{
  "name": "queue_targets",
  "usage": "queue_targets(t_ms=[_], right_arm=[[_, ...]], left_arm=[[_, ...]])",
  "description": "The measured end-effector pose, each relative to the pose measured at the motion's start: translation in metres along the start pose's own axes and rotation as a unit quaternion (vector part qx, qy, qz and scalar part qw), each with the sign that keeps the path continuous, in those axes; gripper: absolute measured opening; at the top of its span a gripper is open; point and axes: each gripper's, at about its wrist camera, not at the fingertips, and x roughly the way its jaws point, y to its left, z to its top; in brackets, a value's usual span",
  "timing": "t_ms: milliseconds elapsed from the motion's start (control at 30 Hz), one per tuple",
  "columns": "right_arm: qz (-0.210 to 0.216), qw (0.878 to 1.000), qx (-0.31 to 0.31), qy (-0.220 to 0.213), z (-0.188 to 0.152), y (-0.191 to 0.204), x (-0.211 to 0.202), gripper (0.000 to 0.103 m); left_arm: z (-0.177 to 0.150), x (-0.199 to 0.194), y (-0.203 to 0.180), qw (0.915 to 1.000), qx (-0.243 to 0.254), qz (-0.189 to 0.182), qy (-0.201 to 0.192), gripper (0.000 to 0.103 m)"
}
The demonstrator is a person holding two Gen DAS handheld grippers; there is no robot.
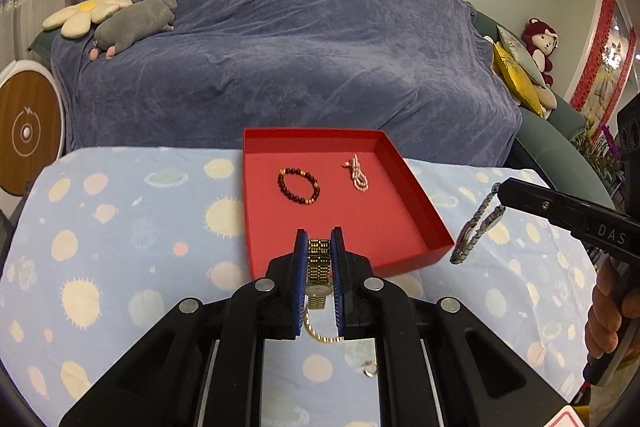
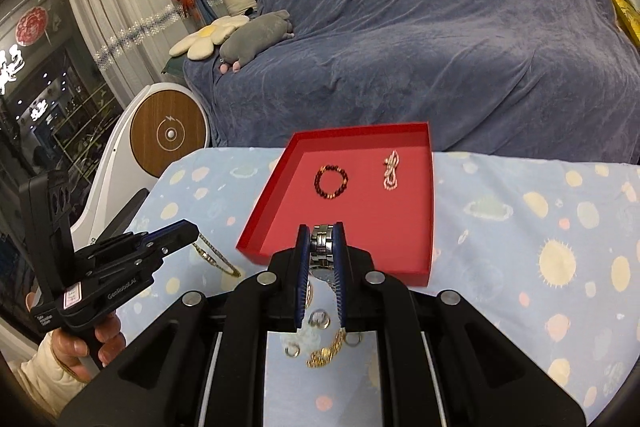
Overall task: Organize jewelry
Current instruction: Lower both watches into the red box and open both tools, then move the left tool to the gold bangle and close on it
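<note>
Two watches hang clamped in hand-held grippers, gold watch (image 1: 319,269) left (image 1: 319,239), silver watch (image 2: 322,255) right (image 2: 322,237).

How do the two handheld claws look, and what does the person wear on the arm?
Both are black plastic tools with blue ribbed pads and round silver bolts on the linkage arms. The left claw carries white lettering along its side and a small label with a pink border. The right claw has white letters "DAS" on its body. A cream quilted sleeve covers the left forearm.
</note>
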Motion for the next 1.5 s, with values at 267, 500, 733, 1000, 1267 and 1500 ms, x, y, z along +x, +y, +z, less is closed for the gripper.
queue_targets(t_ms=[267, 500, 733, 1000, 1267, 1500], right_arm=[[-0.031, 0.999, -0.005, 0.000, 0.027, -0.009, 0.078, 0.011], [-0.053, 0.998, 0.001, 0.036, 0.015, -0.029, 0.132, 0.011], [-0.071, 0.997, 0.005, 0.038, 0.005, -0.041, 0.149, 0.013], [-0.079, 0.996, -0.017, 0.041, -0.004, -0.028, 0.128, 0.027], [-0.073, 0.996, -0.040, 0.045, -0.036, 0.001, 0.076, 0.034], [-0.069, 0.996, -0.034, 0.044, -0.071, 0.021, 0.042, 0.038]], left_arm=[[0.039, 0.069, 0.006, 0.9998, -0.006, 0.019, -0.001, 0.009], [0.034, 0.128, 0.023, 0.9988, -0.018, 0.034, 0.032, 0.009], [0.020, 0.151, 0.024, 0.9975, -0.010, 0.053, 0.047, 0.009], [0.011, 0.137, 0.021, 0.9932, -0.020, 0.106, 0.045, 0.036], [-0.009, 0.085, 0.008, 0.9885, -0.004, 0.146, 0.040, 0.052], [-0.048, 0.040, 0.006, 0.9879, -0.010, 0.148, 0.044, 0.058]])
